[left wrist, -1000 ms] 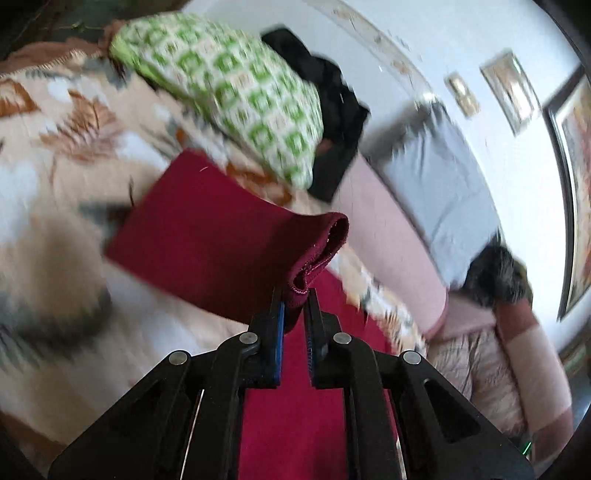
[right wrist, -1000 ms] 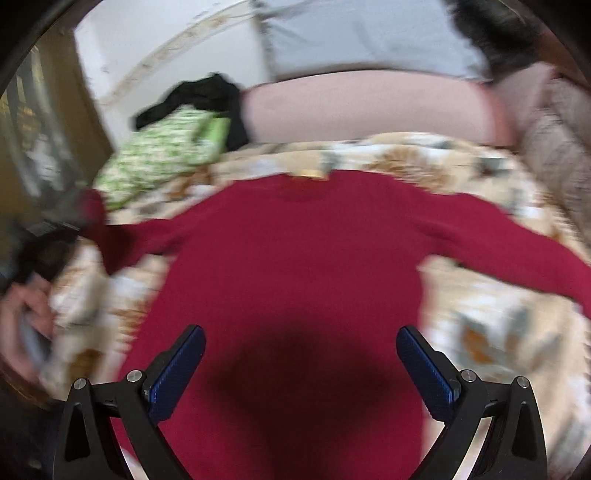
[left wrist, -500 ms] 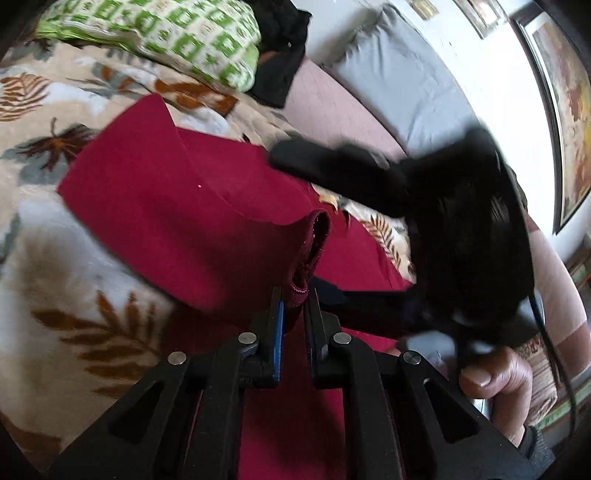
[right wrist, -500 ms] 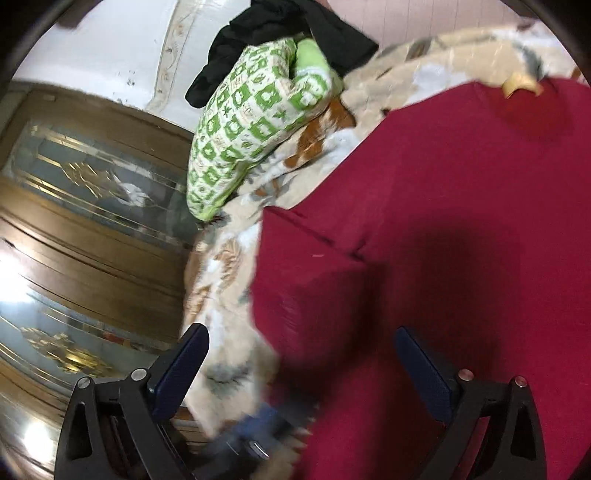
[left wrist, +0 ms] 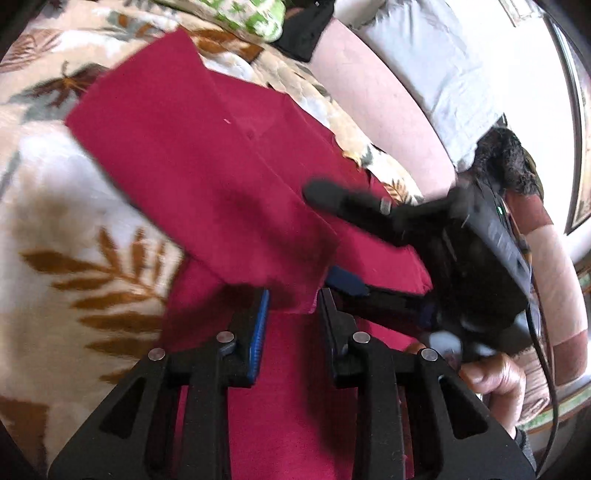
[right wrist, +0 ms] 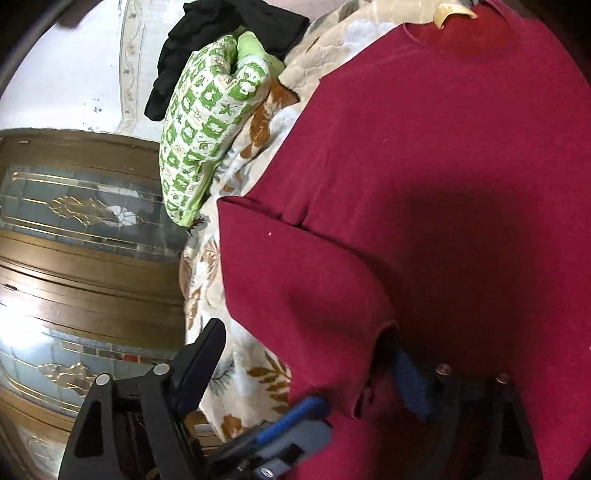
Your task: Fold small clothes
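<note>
A dark red long-sleeved top [left wrist: 207, 177] lies spread on a leaf-patterned blanket [left wrist: 55, 229]. Its left sleeve [right wrist: 295, 288] is folded in across the body. My left gripper [left wrist: 291, 299] is open, its jaws either side of the sleeve cuff, which rests between them. My right gripper [right wrist: 303, 365] is open wide; its far finger [right wrist: 410, 384] lies under the cuff edge and its near finger [right wrist: 199, 354] is over the blanket. The right gripper also shows in the left wrist view [left wrist: 369, 236], reaching in from the right. The top's neckline [right wrist: 458, 40] is at the far end.
A green-and-white patterned pillow [right wrist: 207, 125] and a black garment [right wrist: 229, 33] lie at the head of the bed. A pink bolster [left wrist: 388, 103] and a grey cushion [left wrist: 443, 59] line the wall. A wooden glass-panelled door [right wrist: 81, 236] stands beyond the bed's edge.
My left gripper has opened and let go of the sleeve cuff, which now lies folded over the top's body. My right gripper has come in close to the cuff.
</note>
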A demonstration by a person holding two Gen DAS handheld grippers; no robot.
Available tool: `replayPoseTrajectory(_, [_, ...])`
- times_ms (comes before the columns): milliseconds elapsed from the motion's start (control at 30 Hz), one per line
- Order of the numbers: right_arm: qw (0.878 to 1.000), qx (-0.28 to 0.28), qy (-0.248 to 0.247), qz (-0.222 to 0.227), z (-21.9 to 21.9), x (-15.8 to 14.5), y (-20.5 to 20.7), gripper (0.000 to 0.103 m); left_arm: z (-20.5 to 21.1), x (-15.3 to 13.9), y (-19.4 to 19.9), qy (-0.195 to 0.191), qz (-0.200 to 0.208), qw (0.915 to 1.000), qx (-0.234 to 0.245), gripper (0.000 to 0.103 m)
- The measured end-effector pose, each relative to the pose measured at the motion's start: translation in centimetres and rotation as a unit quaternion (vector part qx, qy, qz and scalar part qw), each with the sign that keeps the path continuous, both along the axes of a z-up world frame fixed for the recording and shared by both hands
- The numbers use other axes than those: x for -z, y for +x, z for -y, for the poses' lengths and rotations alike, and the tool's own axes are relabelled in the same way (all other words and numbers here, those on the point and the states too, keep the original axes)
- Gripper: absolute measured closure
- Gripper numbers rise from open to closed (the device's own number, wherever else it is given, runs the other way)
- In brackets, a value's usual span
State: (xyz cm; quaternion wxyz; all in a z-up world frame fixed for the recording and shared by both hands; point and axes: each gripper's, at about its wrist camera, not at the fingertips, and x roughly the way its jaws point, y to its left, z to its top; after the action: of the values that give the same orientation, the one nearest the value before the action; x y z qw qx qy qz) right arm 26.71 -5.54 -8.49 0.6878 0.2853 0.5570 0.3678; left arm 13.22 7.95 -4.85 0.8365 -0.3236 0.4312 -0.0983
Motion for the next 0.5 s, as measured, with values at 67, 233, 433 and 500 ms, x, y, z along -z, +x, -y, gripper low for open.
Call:
replayPoseTrajectory(67, [1.0, 0.005, -0.019, 0.009, 0.1, -0.1, -0.5, 0.036, -0.7, -0.4, -0.4, 0.014, 0.004, 0.9996, -0.023, 0.079])
replayPoseTrajectory(233, [0.996, 0.012, -0.079, 0.047, 0.1, 0.2, -2.0, 0.076, -3.1, -0.3, -0.7, 0.028, -0.002, 0.9951, -0.095, 0.079])
replayPoseTrajectory(433, [0.971, 0.0, -0.183, 0.154, -0.2, -3.4, 0.1, 0.098, -4.4, 0.4, -0.6, 0.028, -0.013, 0.9914, -0.127, 0.079])
replayPoseTrajectory(500, [0.964, 0.003, -0.202, 0.174, 0.6, -5.1, 1.5, 0.098, -4.7, 0.7, -0.6, 0.025, -0.017, 0.9908, -0.132, 0.079])
